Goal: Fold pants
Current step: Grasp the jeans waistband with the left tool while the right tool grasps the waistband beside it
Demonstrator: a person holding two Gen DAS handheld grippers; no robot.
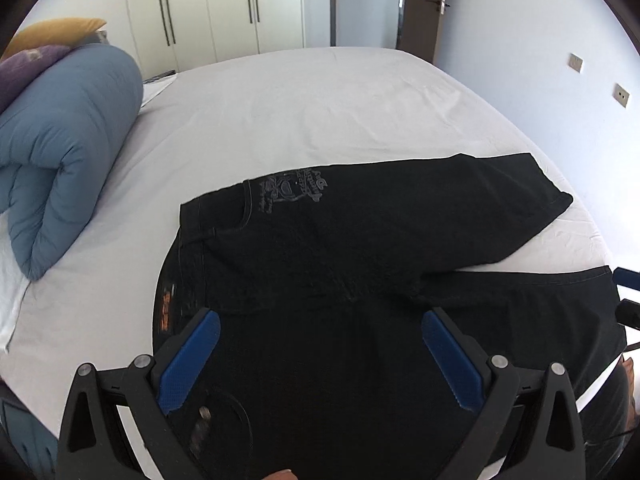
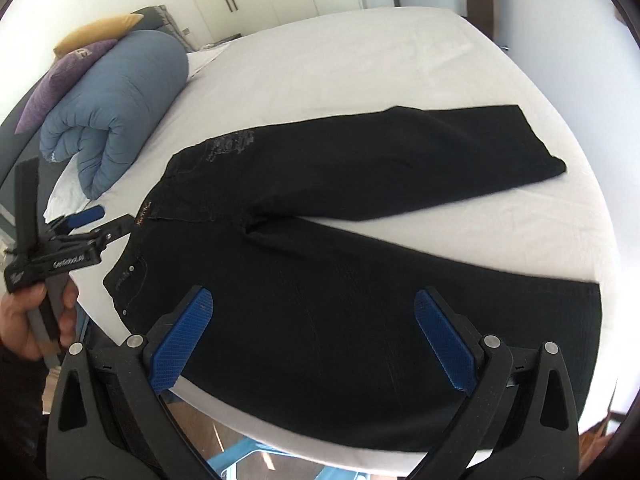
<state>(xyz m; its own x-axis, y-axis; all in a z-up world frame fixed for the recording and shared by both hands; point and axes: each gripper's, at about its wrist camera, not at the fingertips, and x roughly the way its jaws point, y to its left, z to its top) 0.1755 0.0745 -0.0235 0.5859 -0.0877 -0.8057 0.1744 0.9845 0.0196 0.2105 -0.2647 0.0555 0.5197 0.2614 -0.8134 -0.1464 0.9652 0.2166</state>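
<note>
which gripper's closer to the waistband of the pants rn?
Left. The left gripper sits open right at the waistband edge. The right gripper hangs open over the near leg, farther toward the hem.

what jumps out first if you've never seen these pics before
The black pants dominate, spread flat on the white bed with both legs splayed apart toward the right. At the head of the bed, to the left, sits a rolled blue duvet with purple and yellow pillows behind it. Both the left gripper and right gripper hang open over the pants.
</note>
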